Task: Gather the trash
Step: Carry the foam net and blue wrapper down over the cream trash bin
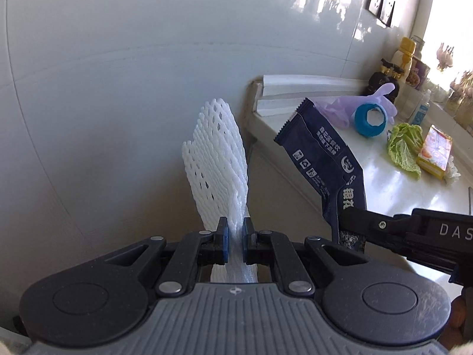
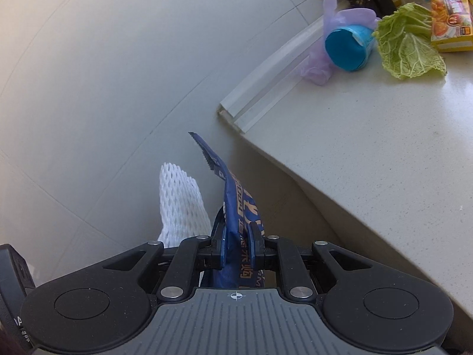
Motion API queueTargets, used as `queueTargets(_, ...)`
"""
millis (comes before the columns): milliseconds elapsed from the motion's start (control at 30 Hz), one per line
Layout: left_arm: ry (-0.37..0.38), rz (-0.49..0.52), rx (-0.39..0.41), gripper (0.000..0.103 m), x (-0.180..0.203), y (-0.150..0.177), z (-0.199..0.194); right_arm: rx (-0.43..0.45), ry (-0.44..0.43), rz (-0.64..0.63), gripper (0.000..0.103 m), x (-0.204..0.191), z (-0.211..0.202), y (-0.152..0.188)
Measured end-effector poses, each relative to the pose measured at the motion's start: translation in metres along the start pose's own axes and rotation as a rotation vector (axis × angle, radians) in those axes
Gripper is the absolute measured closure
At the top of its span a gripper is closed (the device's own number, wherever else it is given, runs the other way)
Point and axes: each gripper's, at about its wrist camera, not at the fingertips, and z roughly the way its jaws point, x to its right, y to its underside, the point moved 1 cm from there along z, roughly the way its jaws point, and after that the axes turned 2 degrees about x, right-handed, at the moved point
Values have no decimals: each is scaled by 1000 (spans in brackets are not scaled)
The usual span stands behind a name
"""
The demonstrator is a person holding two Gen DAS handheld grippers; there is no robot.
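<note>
My left gripper (image 1: 235, 230) is shut on a white foam fruit net (image 1: 215, 159), held upright off the left end of the counter. My right gripper (image 2: 237, 236) is shut on a dark blue snack wrapper (image 2: 233, 195) beside it; the wrapper also shows in the left wrist view (image 1: 322, 159). The net also shows in the right wrist view (image 2: 180, 204). On the white counter (image 2: 369, 148) lie a purple glove (image 2: 331, 23), a blue tape roll (image 2: 347, 47), a cabbage leaf (image 2: 408, 47) and a yellow food box (image 2: 449, 14).
A glossy white tiled wall (image 1: 118, 88) stands close ahead. A white trim strip (image 2: 266, 80) runs along the counter's back edge. Dark bottles (image 1: 384, 80) and jars crowd the counter's far end by the window.
</note>
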Motion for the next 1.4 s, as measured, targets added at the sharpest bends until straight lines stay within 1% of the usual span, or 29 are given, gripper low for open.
queueTargets(233,32,-83,-83,95,-27,55,30,-43,66,-158,88,-7,39,42)
queueTargets(400,33,-155,-164,95,-40,93,59,-96,105,-227,88,5,70,75)
queueTargets(533,23,-187,-198,95,-44,117,79,-139,139,-249,88,23,98,96)
queueTargets(667,29,-218,-236,95,-44,136,105,-195,137,-270,88,41,127,125)
queueTargets(767,16,-223,-264,95,-47,151,123,-247,151,-250,88,60,147,143)
queueTargets(900,4,-207,-293,95,-49,161,143,-300,187,-223,88,82,167,158)
queueTargets(1033,-1,-185,-328,95,-45,165,164,-336,224,-222,88,97,185,165)
queueTargets(1167,-12,-171,-379,95,-46,172,180,-357,243,-207,88,105,204,163)
queueTargets(1267,-23,-176,-399,95,-54,176,190,-365,249,-208,88,112,215,160)
queueTargets(1333,-30,-175,-417,95,-54,179,195,-374,254,-212,88,116,216,165)
queueTargets(1400,-41,-164,-434,95,-52,181,200,-386,266,-215,89,110,222,170)
